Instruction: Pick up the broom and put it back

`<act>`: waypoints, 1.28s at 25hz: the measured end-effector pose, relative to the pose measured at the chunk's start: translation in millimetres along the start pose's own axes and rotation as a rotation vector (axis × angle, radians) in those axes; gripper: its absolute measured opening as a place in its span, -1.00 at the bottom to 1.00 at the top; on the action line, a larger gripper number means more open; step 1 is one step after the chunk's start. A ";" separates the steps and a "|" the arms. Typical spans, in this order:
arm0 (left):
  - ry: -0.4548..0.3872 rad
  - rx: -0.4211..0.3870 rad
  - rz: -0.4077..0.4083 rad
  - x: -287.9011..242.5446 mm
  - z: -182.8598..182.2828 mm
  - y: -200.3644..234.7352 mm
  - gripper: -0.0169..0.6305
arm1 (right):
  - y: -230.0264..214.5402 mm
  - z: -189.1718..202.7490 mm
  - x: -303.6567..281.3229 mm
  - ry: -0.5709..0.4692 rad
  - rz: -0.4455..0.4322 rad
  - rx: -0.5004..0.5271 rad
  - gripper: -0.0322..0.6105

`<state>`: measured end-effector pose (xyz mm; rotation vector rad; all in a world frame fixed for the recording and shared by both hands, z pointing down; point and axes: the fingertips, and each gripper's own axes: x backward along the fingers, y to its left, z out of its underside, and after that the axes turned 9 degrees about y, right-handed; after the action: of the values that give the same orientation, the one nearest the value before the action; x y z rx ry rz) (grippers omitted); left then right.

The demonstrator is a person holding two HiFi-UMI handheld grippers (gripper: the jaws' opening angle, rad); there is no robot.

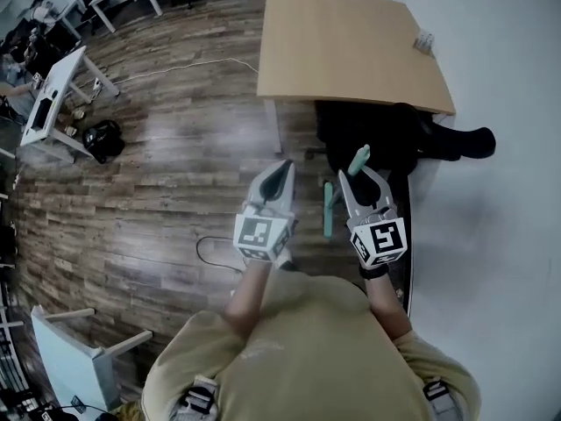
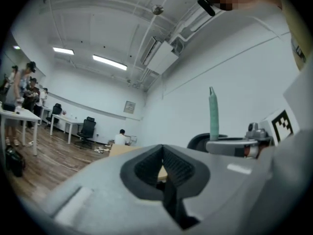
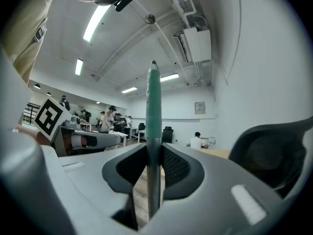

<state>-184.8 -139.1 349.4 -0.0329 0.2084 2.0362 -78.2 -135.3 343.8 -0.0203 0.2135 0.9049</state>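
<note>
Between the jaws of the right gripper [image 3: 154,153], the broom [image 3: 153,102] stands clamped upright (likely for carrying). Alongside, the left gripper [image 2: 163,155] is closed and empty.

The table [image 1: 351,46] stands against the wall [image 1: 508,103], with a chair [image 1: 386,134] at its near edge. Just before the chair, the right gripper [image 1: 358,178] has the broom [image 1: 358,160] upright between its jaws. The left gripper [image 1: 282,172] is beside it, off the table's near left corner. A bag [image 1: 103,139] lies on the floor [image 1: 175,200] well left of the table
</note>
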 end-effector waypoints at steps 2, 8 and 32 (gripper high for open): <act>-0.002 0.017 -0.062 17.8 -2.3 54.7 -0.94 | 34.7 -8.9 -46.1 -0.006 -0.054 -0.001 -0.62; 0.037 0.033 -0.168 45.6 3.4 155.7 -0.94 | 107.2 -10.2 -151.4 0.059 -0.180 0.006 -0.62; 0.294 0.143 -0.079 -97.2 152.5 331.9 -0.94 | 102.0 203.1 -383.6 0.420 -0.117 -0.136 -0.62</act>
<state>-424.2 -347.3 554.9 -0.2485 0.5288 1.9274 -351.8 -348.8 623.8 -0.3473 0.5353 0.7893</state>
